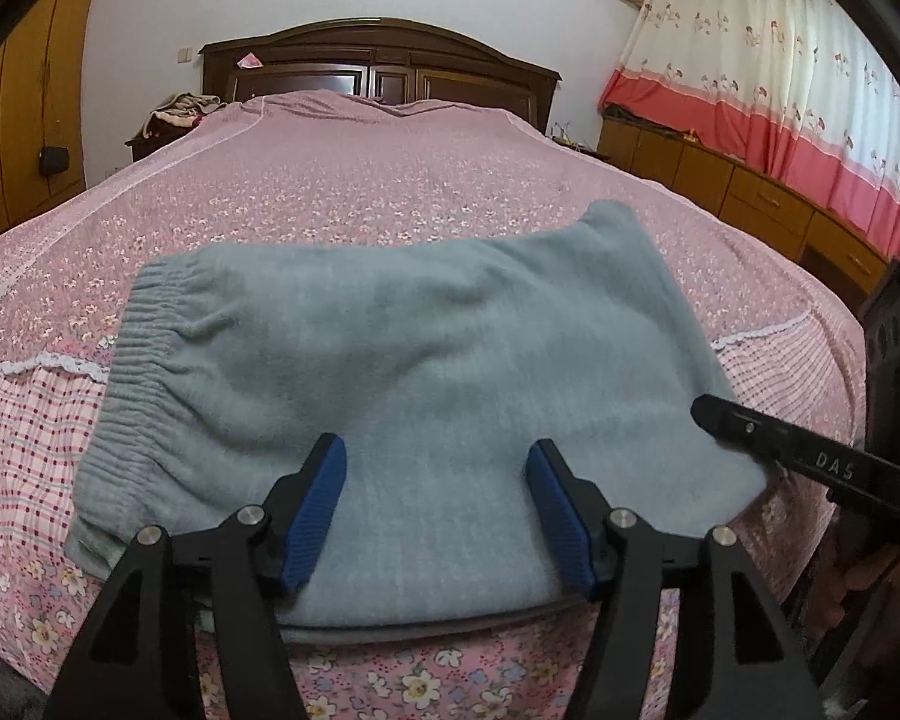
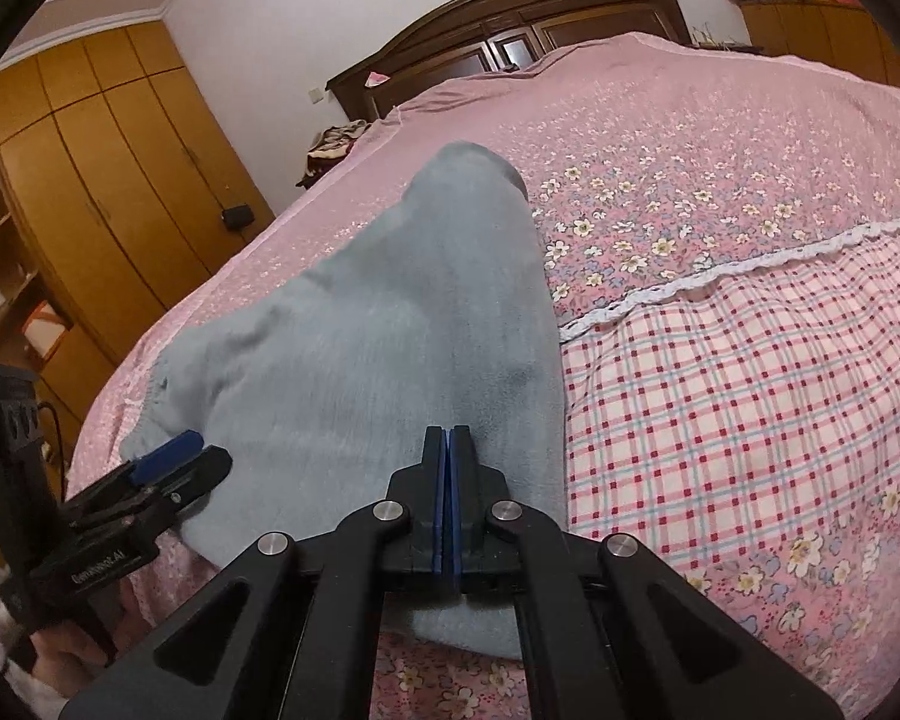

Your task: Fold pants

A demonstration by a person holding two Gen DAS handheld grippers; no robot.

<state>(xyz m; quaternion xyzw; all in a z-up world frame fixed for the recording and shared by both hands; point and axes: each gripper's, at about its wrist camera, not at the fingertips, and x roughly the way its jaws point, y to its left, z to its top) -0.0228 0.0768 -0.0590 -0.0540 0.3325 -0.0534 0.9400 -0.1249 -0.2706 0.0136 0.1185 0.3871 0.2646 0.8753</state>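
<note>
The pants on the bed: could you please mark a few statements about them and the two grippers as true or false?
1. The pants lie folded on the bed. True.
2. The left gripper is shut on the pants. False: its jaws stand open, with the cloth showing between them.
3. The right gripper has its jaws closed together. True; no cloth shows between them.
4. The pants are red. False: they are grey-blue.
5. The elastic waistband shows on the left of the left wrist view. True.
6. The pants hang off the headboard. False: they lie at the near end of the bed, far from it.
</note>
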